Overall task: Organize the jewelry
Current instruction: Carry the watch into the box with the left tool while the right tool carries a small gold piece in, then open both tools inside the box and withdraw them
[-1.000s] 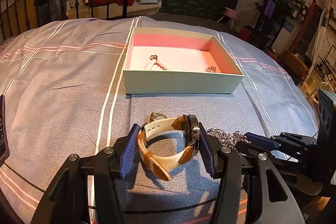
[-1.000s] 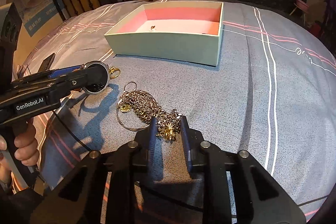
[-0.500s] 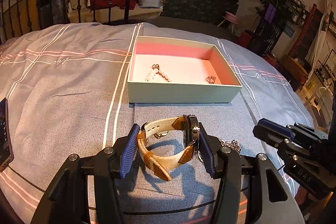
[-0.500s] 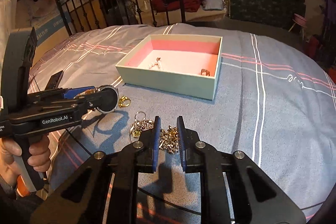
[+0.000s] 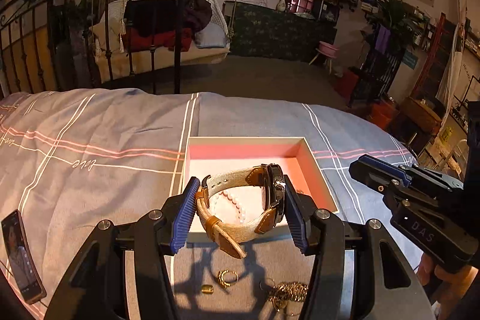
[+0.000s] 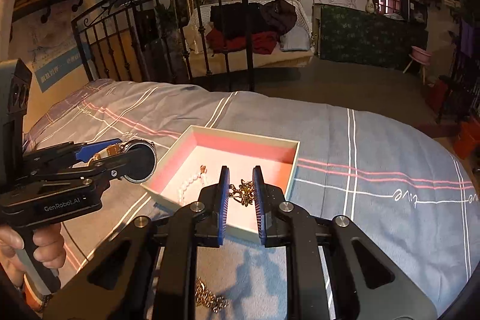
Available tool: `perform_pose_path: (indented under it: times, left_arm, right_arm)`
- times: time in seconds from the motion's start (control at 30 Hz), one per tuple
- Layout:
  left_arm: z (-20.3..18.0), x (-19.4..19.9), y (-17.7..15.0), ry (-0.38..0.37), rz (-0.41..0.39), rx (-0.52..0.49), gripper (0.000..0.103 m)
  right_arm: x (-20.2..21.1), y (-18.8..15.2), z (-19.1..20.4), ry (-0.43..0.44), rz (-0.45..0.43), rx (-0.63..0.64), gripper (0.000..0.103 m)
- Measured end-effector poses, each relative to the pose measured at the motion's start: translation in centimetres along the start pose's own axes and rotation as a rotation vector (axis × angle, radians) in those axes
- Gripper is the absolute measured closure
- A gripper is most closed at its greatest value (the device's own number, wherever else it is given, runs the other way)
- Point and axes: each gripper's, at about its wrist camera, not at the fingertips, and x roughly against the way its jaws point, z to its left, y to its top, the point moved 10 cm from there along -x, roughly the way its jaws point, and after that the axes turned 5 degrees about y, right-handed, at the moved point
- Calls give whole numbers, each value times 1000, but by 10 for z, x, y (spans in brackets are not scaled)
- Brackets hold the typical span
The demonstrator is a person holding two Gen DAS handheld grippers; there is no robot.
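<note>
— So, what carries everything?

— A bed [image 5: 90, 170] under a grey-blue cover with white and pink stripes. On it sits an open box [image 5: 318, 182], pale green outside, pink on the inner walls.

— And the two tools?

— Both are lifted above the cover. The left tongs [image 5: 240, 209] sit at the box's near edge, the right tongs [image 6: 241, 200] over its near part. In the right wrist view the left tool shows at the left, gripped by the person's hand [image 6: 36, 254].

— What do the left tongs carry?

— A watch [image 5: 244, 200]: beige strap with brown leather ends, dark case. The blue pads are clamped on it, one against the strap's buckle side, the other against the case. It hangs clear of the cover, in front of the box's near wall.

— The right ones?

— Pressed close on a bunch of gold chain [image 6: 243, 191], held between the pads above the box floor. More of the chain trails lower, behind the tool's body [image 6: 210, 300]; whether that part touches the cover, I cannot tell.

— Anything already inside the box?

— A string of pearl beads [image 6: 189, 183] lies on the floor, toward its left part.

— And loose on the cover?

— Near the box's front wall: a heap of gold chain [image 5: 288, 291], a gold ring-shaped piece [image 5: 228, 278], and a small gold tag [image 5: 207, 289] just beside it. A phone [image 5: 21, 257] lies far left, its screen lit.
</note>
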Motion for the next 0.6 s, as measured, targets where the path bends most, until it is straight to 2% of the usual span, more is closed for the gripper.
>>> perform_pose_path:
  times: [0.2, 0.43, 0.6]
  left_arm:
    - [5, -37, 17, 42, 46, 22, 50]
    - [14, -73, -4, 75, 154, 61, 50]
    - [15, -80, -15, 84, 187, 49, 50]
  right_arm:
    - [-40, 12, -19, -44, 41, -36, 86]
    - [-71, -4, -20, -62, 124, -45, 86]
    - [-84, -21, -19, -71, 172, -28, 86]
